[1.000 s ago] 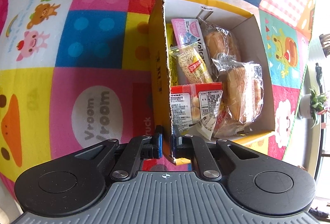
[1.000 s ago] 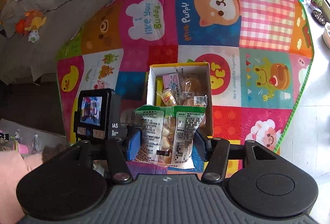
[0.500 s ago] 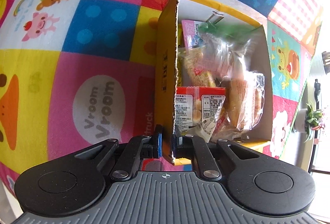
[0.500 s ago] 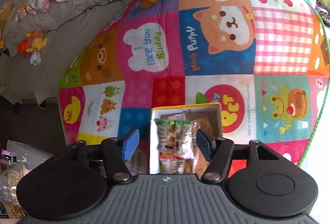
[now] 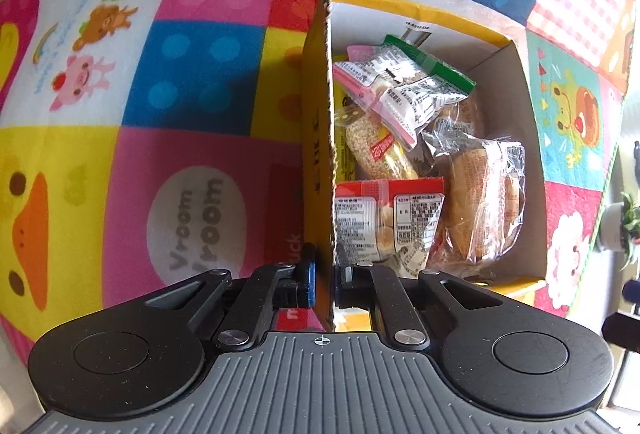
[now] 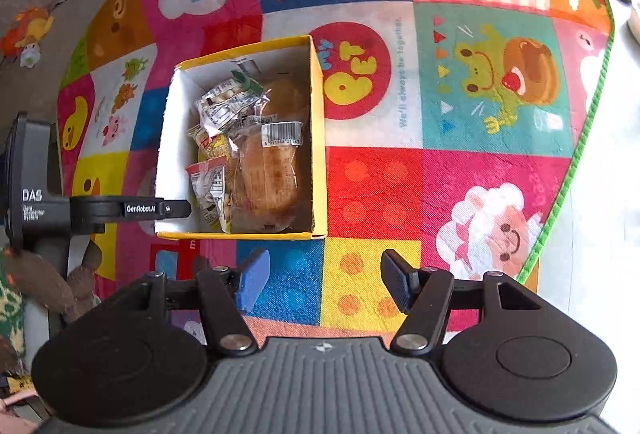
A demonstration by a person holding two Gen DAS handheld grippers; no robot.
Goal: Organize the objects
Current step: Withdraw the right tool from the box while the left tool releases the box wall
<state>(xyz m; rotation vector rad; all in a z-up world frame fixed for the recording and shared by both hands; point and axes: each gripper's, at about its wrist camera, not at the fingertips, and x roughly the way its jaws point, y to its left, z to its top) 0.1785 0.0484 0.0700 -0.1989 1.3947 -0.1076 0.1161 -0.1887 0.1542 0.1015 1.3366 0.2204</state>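
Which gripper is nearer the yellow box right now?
Left. The left gripper is shut on the yellow box's side wall; the right gripper is open and empty, apart from the box above the mat.

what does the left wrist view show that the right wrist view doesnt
Only the left wrist view shows the left gripper with its jaws shut on the box wall, and the "Vroom Vroom" patch of the mat.

Only the right wrist view shows the right gripper open and empty, the whole mat edge, the "Pet" patch and the sheep patch.

Both show the yellow box on the mat, with the green packet lying on top of the other snacks.
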